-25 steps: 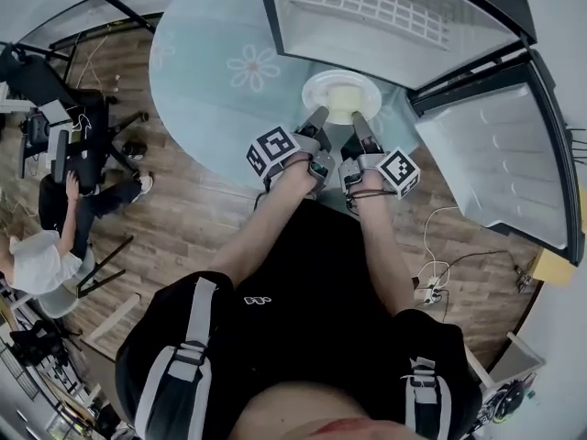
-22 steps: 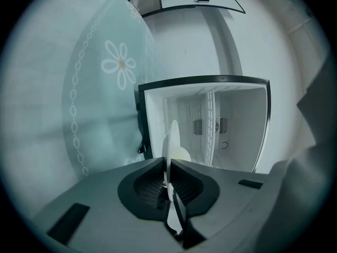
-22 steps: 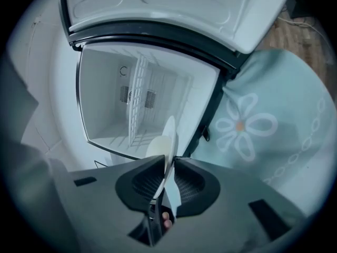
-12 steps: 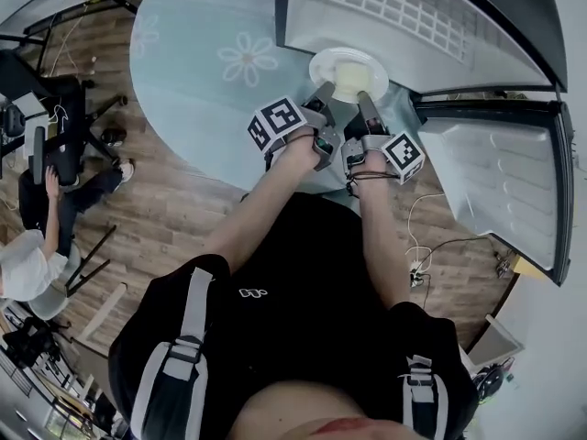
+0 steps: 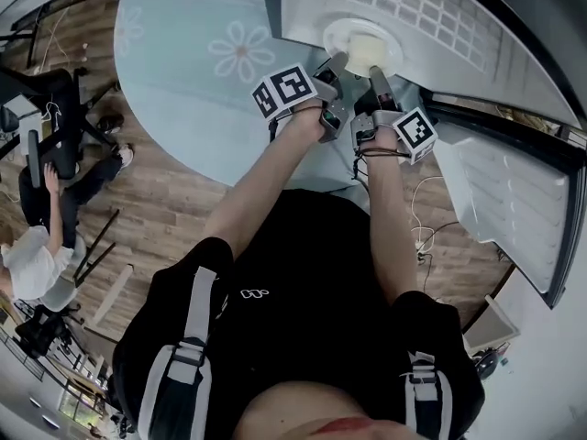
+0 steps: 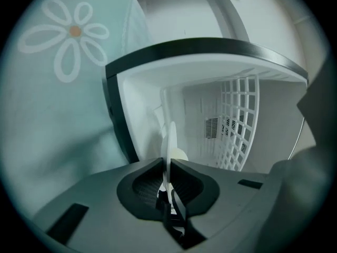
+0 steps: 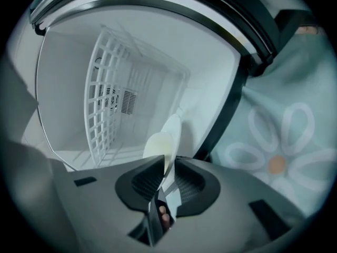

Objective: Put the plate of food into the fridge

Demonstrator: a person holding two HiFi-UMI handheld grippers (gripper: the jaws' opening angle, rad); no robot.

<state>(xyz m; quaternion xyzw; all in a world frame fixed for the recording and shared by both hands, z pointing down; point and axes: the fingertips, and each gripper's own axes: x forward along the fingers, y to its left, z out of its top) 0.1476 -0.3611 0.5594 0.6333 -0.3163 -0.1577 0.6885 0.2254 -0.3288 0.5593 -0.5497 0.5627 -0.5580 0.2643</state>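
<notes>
A white plate [image 5: 348, 35] with a pale yellow block of food [image 5: 373, 44] is held at the mouth of the open fridge [image 5: 431, 16]. My left gripper [image 5: 336, 66] is shut on the plate's near left rim and my right gripper [image 5: 377, 77] on its near right rim. The left gripper view shows the plate [image 6: 171, 138] edge-on between the shut left gripper [image 6: 168, 165], with the food [image 6: 180, 155] beside it. In the right gripper view, the right gripper [image 7: 168, 165] pinches the plate [image 7: 174, 133], with the food [image 7: 155, 145] on it. A white wire shelf [image 7: 108, 104] stands inside the fridge.
The fridge door [image 5: 514, 214] hangs open on the right. A teal rug with flowers [image 5: 240, 51] lies under the fridge. A seated person [image 5: 37, 246] and a chair [image 5: 55, 145] are at the far left. Cables [image 5: 424, 238] lie on the wooden floor.
Both grippers have carried the plate forward, from in front of the fridge to its opening. The fridge now fills more of the view.
</notes>
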